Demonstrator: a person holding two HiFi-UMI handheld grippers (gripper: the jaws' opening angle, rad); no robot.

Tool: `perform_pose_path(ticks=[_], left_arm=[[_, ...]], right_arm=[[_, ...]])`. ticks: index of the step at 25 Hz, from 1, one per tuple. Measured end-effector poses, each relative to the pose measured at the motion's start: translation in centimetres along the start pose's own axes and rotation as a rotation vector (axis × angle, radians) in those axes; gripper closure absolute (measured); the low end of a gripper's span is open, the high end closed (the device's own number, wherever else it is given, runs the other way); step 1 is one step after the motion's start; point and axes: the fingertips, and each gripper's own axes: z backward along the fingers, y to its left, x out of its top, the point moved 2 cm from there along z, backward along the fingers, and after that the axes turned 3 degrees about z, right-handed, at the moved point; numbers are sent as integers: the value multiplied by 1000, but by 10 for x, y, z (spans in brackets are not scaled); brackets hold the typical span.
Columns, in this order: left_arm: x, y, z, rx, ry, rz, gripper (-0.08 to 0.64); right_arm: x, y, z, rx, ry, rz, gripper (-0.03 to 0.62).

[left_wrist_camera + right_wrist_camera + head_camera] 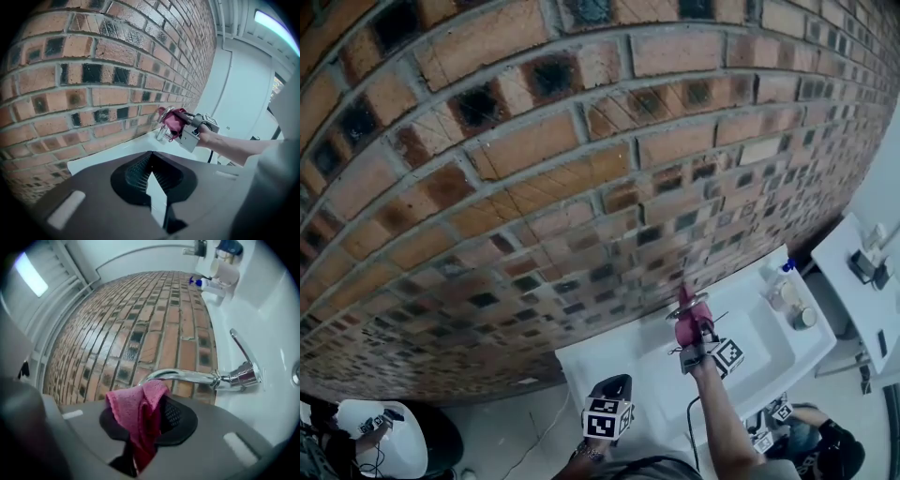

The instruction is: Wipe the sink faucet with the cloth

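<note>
A chrome faucet point(187, 377) with a thin lever point(241, 348) stands on the white sink point(274, 329) against a brick wall. My right gripper point(143, 420) is shut on a pink cloth point(136, 411), whose top fold touches the spout near its curved end. From the head view the cloth point(688, 328) sits just below the faucet point(685, 302), with the right gripper point(692, 345) behind it. My left gripper point(609, 386) hangs left of the sink's front, shut and holding nothing. Its own view shows the jaw tips meeting point(151, 154), and the cloth point(172, 123) on the faucet point(162, 132) ahead.
Bottles and jars point(787, 295) stand on the sink's right end, seen as a spray bottle point(208, 283) in the right gripper view. A white table point(848, 272) is further right. A person point(825, 455) crouches below the sink. The brick wall point(534, 169) fills the background.
</note>
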Motion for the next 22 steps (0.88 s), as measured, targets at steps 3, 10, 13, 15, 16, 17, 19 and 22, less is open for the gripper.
perform_pose_path(ticks=[3,10,13,15,16,17,19,22], left_arm=[[0,-1,0,-1,0,-3,544],[-5,5,4,14,7,7,544],[-4,9,4,21,5,11,543],[-3,10,3,22,7,14,543],[-3,9,2,19,8,13,545],[-3,8,1,14,9,10,543],[-3,3,0,4,12,0,543],[-3,-1,-3,-4,16,-10,543]], right_arm=[[25,-5,1,-16,-99,-44,512],[58,-66,30,-366,-223,36,511],[80,-71,36,-527,-195,283,511],[82,-78,24,-608,-74,484,511],[77,-83,14,-641,28,608,511],[69,-87,5,-662,139,739,511],[50,-94,-6,-669,343,979,511],[14,-102,-3,-614,597,1147,512]])
